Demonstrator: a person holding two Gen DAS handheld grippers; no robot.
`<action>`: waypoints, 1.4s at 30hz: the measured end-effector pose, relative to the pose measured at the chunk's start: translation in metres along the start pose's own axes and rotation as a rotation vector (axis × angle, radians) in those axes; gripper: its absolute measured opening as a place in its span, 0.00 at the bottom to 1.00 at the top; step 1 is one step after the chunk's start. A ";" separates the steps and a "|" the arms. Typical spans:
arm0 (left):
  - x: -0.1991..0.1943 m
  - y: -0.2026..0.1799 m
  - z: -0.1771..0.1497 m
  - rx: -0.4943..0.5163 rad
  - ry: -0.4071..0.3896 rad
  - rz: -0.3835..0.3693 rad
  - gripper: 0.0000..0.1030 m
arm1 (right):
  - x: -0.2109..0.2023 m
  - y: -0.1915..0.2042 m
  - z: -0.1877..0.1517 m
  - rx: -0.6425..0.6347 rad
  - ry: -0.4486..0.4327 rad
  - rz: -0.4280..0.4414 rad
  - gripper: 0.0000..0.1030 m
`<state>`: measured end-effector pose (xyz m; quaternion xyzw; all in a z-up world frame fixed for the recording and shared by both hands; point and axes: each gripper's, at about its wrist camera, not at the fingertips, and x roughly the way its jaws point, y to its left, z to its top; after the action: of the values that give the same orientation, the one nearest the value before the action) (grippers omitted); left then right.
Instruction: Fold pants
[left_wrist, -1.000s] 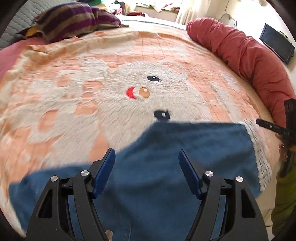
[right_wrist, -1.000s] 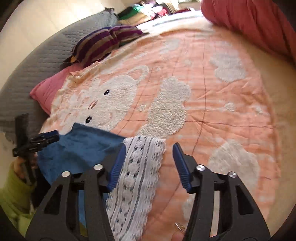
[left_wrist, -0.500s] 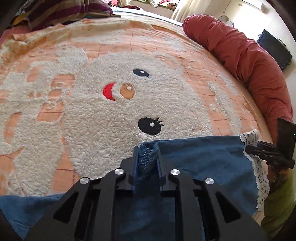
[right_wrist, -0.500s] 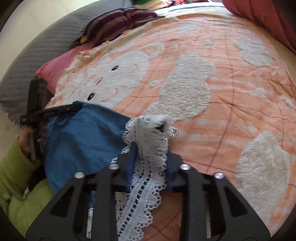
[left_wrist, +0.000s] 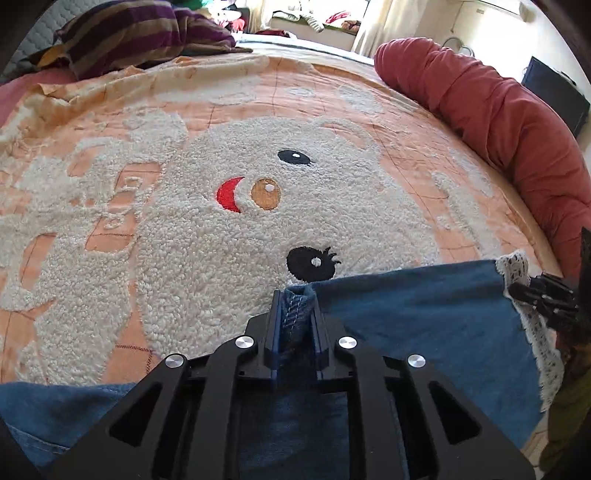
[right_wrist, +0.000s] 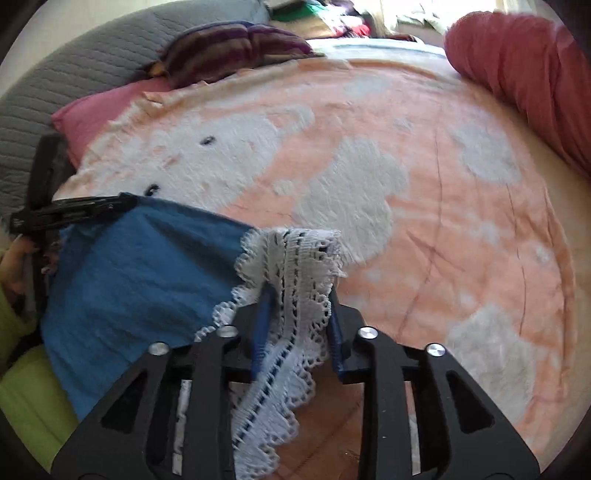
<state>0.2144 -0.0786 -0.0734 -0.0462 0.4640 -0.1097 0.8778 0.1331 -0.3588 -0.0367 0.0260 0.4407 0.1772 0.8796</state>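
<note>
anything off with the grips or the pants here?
Nothing stands out. Left gripper is shut on the blue denim pants at a stitched edge; right gripper is shut on their white lace trim.

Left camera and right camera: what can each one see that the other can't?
Only the left wrist view shows the bear's red mouth, orange nose and the left gripper pinching the denim seam. Only the right wrist view shows the grey quilted headboard and the right gripper clamping the lace trim. Both show the blue pants, peach blanket and red bolster.
</note>
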 end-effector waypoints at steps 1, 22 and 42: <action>-0.003 0.001 0.000 0.005 -0.008 -0.002 0.15 | -0.004 -0.002 0.000 0.015 -0.002 0.007 0.31; -0.033 -0.006 -0.043 0.069 -0.030 0.122 0.26 | 0.021 0.009 0.019 -0.080 0.036 -0.231 0.36; -0.119 -0.007 -0.048 0.044 -0.168 0.098 0.87 | -0.085 0.065 0.005 -0.141 -0.188 -0.170 0.79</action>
<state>0.1088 -0.0560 -0.0035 -0.0132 0.3880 -0.0724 0.9187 0.0715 -0.3264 0.0449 -0.0566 0.3436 0.1293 0.9284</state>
